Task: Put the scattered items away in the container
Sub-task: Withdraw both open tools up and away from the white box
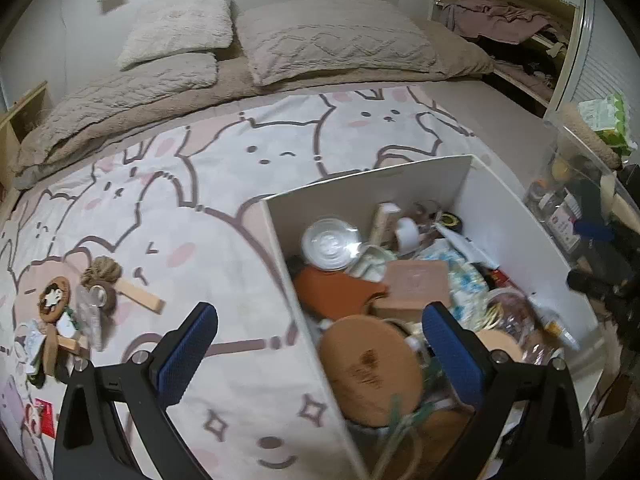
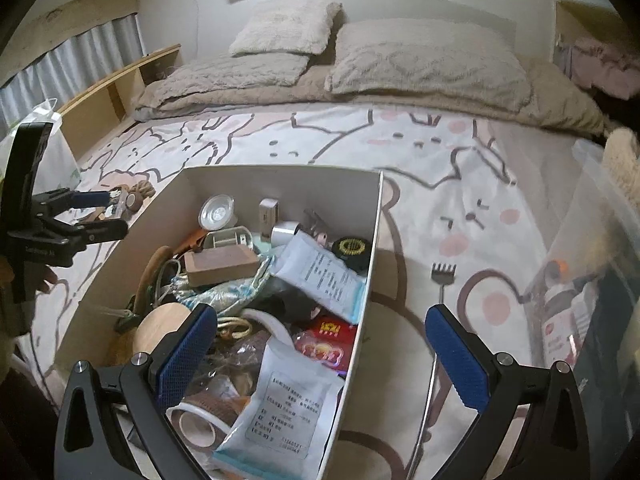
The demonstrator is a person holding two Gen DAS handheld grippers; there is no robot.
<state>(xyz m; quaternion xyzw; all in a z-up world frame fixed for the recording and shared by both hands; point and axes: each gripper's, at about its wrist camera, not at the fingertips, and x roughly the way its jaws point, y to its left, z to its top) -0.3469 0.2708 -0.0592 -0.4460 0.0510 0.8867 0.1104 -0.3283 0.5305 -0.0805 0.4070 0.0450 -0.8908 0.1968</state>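
A home bedroom: a bed (image 1: pixel 248 184) with a cartoon-bunny sheet, beige pillows (image 1: pixel 332 40) and a folded blanket (image 1: pixel 120 108).

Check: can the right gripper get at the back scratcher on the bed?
Probably yes. The right gripper is open, and the back scratcher lies bare on the bedsheet just outside the box; nothing covers it.

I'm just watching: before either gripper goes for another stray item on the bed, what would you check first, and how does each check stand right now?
1. Left gripper open and empty: ok.
2. Right gripper open and empty: ok.
3. White box has room left: cannot tell; it is already heaped.
4. Strays in sight: ok; the back scratcher lies on the bedsheet right of the box, the twine roll in a cluster to its left.
5. Nothing on top of the scratcher: ok.
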